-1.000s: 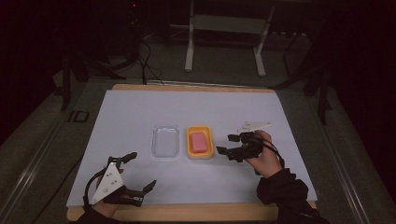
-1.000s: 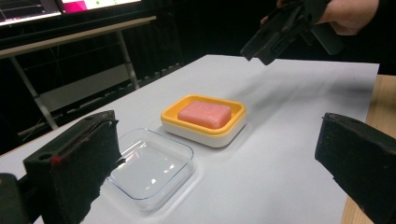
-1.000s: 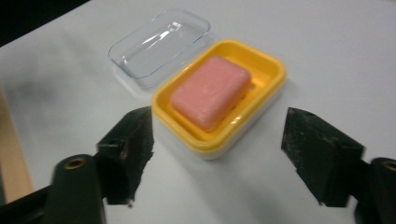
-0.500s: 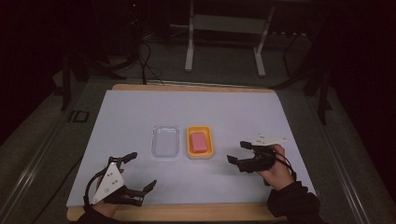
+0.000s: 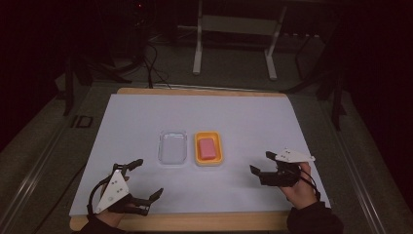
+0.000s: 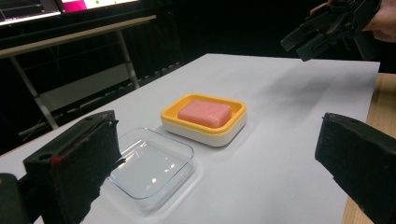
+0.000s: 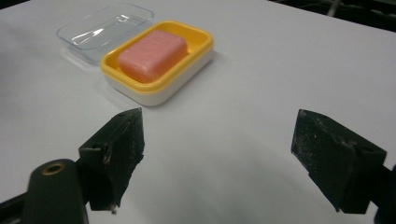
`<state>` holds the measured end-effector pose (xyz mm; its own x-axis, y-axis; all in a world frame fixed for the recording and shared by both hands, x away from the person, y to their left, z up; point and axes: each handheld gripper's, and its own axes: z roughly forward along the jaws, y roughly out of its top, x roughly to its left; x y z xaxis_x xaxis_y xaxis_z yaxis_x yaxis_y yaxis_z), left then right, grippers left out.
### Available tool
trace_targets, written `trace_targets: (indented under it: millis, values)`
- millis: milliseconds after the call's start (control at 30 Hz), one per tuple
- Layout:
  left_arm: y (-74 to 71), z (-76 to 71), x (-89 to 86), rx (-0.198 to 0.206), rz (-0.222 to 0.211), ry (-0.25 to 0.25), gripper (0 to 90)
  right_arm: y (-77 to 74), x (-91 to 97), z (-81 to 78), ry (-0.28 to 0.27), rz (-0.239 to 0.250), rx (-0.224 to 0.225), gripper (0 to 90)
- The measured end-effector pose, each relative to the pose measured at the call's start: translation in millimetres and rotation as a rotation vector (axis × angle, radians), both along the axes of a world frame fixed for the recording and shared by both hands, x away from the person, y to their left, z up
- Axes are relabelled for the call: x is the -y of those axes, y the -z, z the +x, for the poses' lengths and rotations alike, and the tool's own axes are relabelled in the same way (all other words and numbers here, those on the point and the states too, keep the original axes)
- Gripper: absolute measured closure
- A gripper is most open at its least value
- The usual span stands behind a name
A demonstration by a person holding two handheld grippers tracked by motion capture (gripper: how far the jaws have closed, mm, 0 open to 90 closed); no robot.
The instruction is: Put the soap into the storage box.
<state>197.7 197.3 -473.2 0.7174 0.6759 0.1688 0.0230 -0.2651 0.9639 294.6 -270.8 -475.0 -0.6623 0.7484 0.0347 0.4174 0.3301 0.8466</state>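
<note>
The right gripper has drawn back toward the near edge, right of the soap dish, jaws just spread, nothing between; left gripper spread too; soap sits placed, lid beside.

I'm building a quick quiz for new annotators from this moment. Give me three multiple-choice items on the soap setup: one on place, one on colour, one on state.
1. Where does the clear lid lie, in the high view?
A. left of the soap dish
B. on top of the dish
C. right of the dish

2. What colour is the soap?
A. green
B. pink
C. white

3. How do the right gripper jaws stand?
A. shut on the soap
B. shut on the lid
C. open, holding nothing

Answers: 1 A, lid beside the dish on the table. 2 B, a pink bar in the yellow tray. 3 C, jaws apart over bare table.
</note>
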Motion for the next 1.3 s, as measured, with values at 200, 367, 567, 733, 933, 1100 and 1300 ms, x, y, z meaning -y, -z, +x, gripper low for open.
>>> trace_targets:
  millis: [200,367,567,733,933,1100,1300]
  values:
    - [-0.1,-0.4,-0.3,0.000,-0.002,0.000,0.6,3.8,12.2,-10.7,0.030,-0.005,-0.010,17.3]
    - [-0.3,-1.0,-0.3,0.001,-0.003,0.001,0.6,4.7,21.2,-14.9,0.057,0.000,-0.018,17.3]
    - [-0.1,-0.6,-0.2,-0.001,-0.001,0.004,0.6,7.2,25.0,-14.1,0.082,-0.003,-0.027,16.0]
    - [-0.1,-0.8,0.1,-0.002,0.000,0.010,0.6,10.0,27.3,-12.0,0.096,-0.008,-0.028,16.0]
    - [0.1,-0.3,-0.1,-0.004,0.001,0.009,0.6,10.0,26.7,-11.8,0.098,0.001,-0.026,16.4]
    - [0.0,0.2,0.2,-0.006,-0.001,0.005,0.6,12.4,27.8,-9.8,0.104,0.000,-0.040,17.4]
    - [0.0,0.0,0.5,-0.004,0.000,0.000,0.6,12.7,27.5,-10.2,0.102,-0.006,-0.039,17.2]
